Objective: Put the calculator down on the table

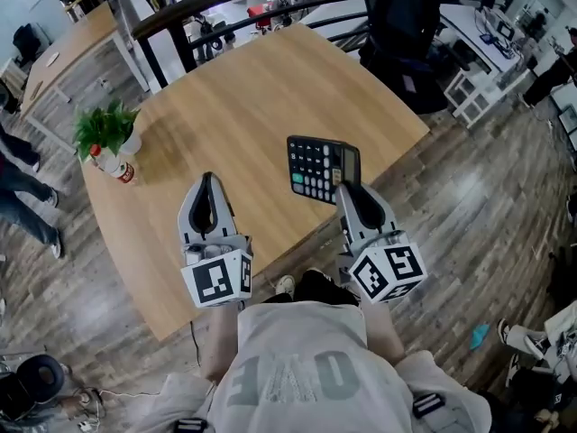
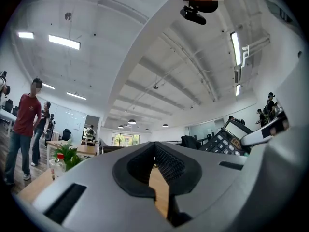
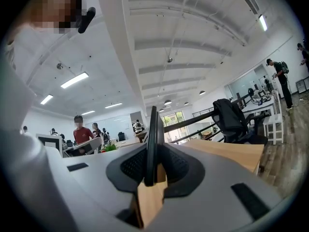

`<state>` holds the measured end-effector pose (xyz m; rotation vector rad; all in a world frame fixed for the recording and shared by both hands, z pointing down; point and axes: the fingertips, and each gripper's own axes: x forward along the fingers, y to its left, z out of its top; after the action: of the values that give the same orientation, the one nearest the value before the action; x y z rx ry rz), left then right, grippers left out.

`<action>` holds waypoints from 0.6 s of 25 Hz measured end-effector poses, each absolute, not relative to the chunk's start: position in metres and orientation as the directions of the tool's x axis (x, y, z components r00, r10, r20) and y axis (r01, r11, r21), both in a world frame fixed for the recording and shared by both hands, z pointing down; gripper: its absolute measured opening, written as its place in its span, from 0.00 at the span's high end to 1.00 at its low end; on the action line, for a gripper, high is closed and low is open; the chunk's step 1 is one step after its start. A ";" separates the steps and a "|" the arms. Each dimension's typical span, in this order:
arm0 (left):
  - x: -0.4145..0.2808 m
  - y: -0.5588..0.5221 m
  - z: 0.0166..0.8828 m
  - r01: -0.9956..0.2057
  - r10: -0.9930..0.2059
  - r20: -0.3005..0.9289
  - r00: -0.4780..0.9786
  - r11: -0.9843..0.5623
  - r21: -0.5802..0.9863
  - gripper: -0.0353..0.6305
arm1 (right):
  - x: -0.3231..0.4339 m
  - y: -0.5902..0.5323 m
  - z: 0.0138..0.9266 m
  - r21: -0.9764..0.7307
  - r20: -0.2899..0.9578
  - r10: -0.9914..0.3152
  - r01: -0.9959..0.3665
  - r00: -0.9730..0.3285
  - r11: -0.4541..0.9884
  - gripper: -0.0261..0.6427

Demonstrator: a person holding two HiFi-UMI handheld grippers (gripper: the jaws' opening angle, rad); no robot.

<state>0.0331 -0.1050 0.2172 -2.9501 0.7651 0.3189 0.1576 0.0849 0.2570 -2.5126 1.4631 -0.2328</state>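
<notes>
A black calculator [image 1: 321,168] with a grey display hangs tilted above the near right part of the round wooden table [image 1: 236,97]. My right gripper [image 1: 346,188] is shut on its near edge. In the right gripper view the calculator [image 3: 152,134] stands edge-on between the pads, rising above them. My left gripper [image 1: 209,179] hovers over the table's near left part, its jaws together with nothing in them. The left gripper view looks past its closed tips [image 2: 155,147] and catches the calculator [image 2: 231,139] at the right.
A small potted plant [image 1: 106,129] and a red-capped bottle [image 1: 114,163] stand at the table's left edge. A black railing [image 1: 225,7] and a black office chair [image 1: 406,25] lie beyond the table. People stand at the far left.
</notes>
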 end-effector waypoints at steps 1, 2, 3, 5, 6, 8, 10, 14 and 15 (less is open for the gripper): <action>0.035 -0.107 0.217 -0.501 -0.486 -0.215 0.847 -0.865 -0.016 0.93 | 0.162 0.080 0.256 -0.274 0.027 -0.880 -0.843 0.474 -0.462 0.85; 0.036 -0.109 0.217 -0.513 -0.500 -0.212 0.840 -0.858 -0.011 0.93 | 0.166 0.075 0.256 -0.278 0.030 -0.889 -0.850 0.457 -0.447 0.85; 0.036 -0.111 0.217 -0.526 -0.513 -0.209 0.833 -0.851 -0.007 0.93 | 0.170 0.070 0.257 -0.283 0.033 -0.898 -0.857 0.439 -0.430 0.85; 0.038 -0.114 0.220 -0.555 -0.543 -0.206 0.814 -0.832 -0.003 0.93 | 0.179 0.059 0.259 -0.290 0.038 -0.917 -0.874 0.397 -0.390 0.85; 0.037 -0.115 0.220 -0.574 -0.562 -0.205 0.802 -0.819 -0.003 0.93 | 0.184 0.052 0.259 -0.290 0.039 -0.928 -0.885 0.371 -0.366 0.85; 0.035 -0.116 0.222 -0.614 -0.602 -0.200 0.773 -0.789 -0.003 0.93 | 0.193 0.041 0.258 -0.283 0.042 -0.949 -0.907 0.313 -0.312 0.85; 0.039 -0.117 0.220 -0.643 -0.629 -0.202 0.751 -0.766 -0.005 0.93 | 0.204 0.034 0.254 -0.260 0.043 -0.964 -0.929 0.263 -0.265 0.85; 0.045 -0.117 0.209 -0.693 -0.673 -0.223 0.705 -0.721 -0.019 0.93 | 0.226 0.021 0.247 -0.208 0.051 -0.982 -0.960 0.183 -0.190 0.85; 0.046 -0.116 0.207 -0.703 -0.682 -0.224 0.697 -0.711 -0.022 0.93 | 0.230 0.018 0.246 -0.194 0.057 -0.985 -0.966 0.163 -0.171 0.85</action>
<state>0.0459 -0.1164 0.2074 -2.7958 1.1441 0.3042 0.2302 0.0179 0.2465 -2.3074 1.9459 -0.2568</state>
